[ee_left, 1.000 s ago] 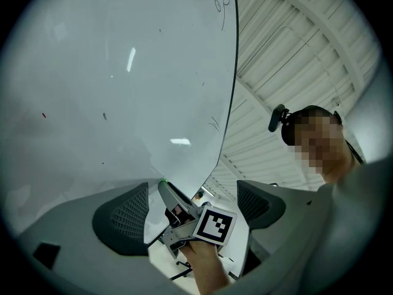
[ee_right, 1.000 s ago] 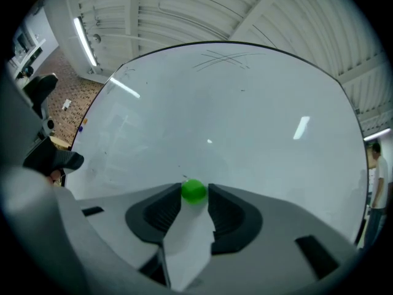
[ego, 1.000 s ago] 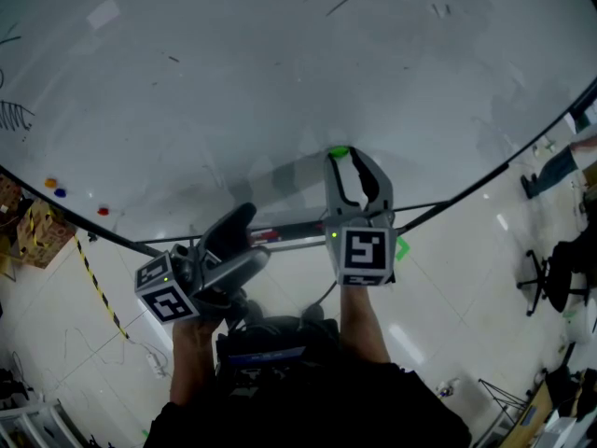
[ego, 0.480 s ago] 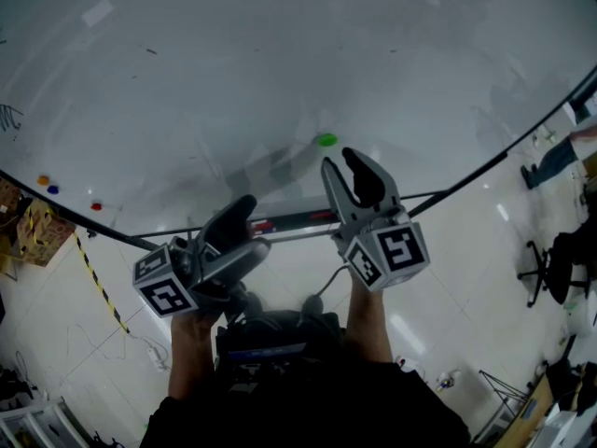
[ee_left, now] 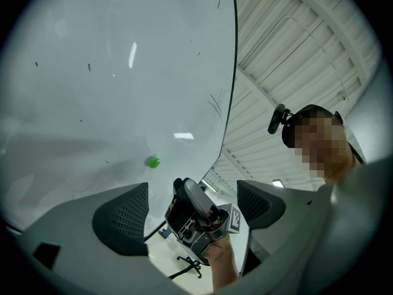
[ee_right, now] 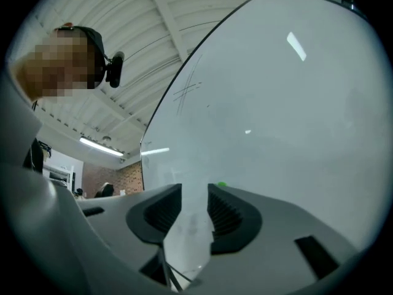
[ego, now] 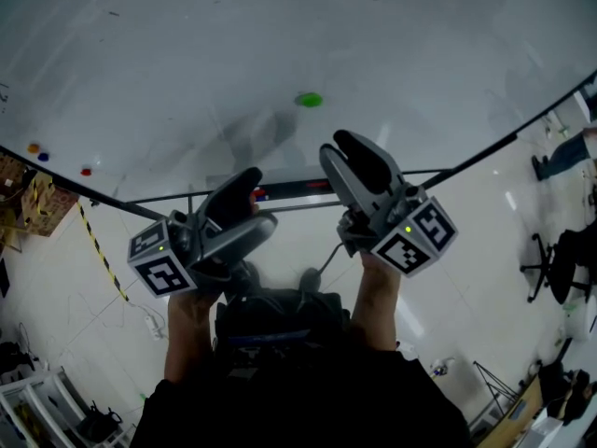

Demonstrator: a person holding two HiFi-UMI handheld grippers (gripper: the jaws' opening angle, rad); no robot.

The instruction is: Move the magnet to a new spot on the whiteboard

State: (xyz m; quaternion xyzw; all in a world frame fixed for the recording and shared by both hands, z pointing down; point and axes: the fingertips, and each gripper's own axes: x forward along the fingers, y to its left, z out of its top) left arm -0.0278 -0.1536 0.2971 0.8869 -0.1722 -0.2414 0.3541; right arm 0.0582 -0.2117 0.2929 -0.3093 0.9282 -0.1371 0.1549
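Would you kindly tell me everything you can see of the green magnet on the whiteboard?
The green magnet is a small, round, bright green button, glossy like plastic, with no markings I can make out. It sits flat against the whiteboard on a bare stretch of its white surface. Only the board touches it: the right gripper and the left gripper are both apart from it, with nothing between their jaws.
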